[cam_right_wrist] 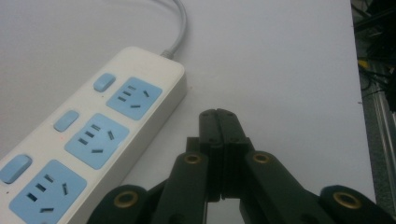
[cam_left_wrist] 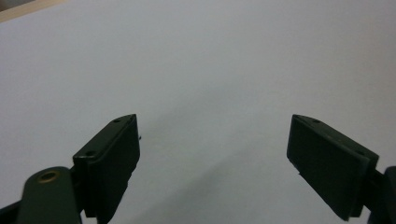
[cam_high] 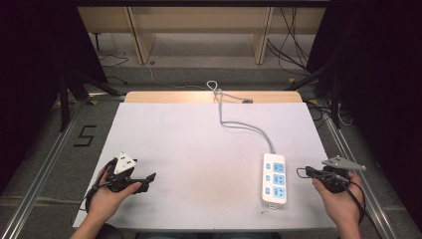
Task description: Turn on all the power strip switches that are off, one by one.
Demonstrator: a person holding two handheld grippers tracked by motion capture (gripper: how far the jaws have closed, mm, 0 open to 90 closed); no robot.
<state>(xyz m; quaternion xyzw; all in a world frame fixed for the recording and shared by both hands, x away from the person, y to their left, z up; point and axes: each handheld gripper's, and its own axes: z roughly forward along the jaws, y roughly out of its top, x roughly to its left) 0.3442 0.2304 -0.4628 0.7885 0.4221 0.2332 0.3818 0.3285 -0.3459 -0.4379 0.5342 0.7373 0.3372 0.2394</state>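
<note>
Power strip (cam_high: 274,178) lies near the desk's (cam_high: 199,144) right edge, its grey cable (cam_high: 239,124) running to the far edge. Right gripper (cam_high: 304,172), jaws pressed together, sits just beside it; its own view resolves three blue sockets. Left gripper (cam_high: 149,178), jaws apart, rests near the left edge over bare surface.

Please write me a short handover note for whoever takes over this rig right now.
Left claw: jaws wide open, nothing between them, held low over the bare white table cover at the near left.
Right claw: jaws pressed shut on nothing, just right of the white plastic power strip with three blue sockets, not touching it.
Power strip: lies flat near the table's right front edge; its grey cable runs to the far edge. All three sockets look free, with no plug in them.
Done: nothing visible on the strip so far.
Left: probably approach and handle the strip; the right claw is nearest and must open before gripping anything.
</note>
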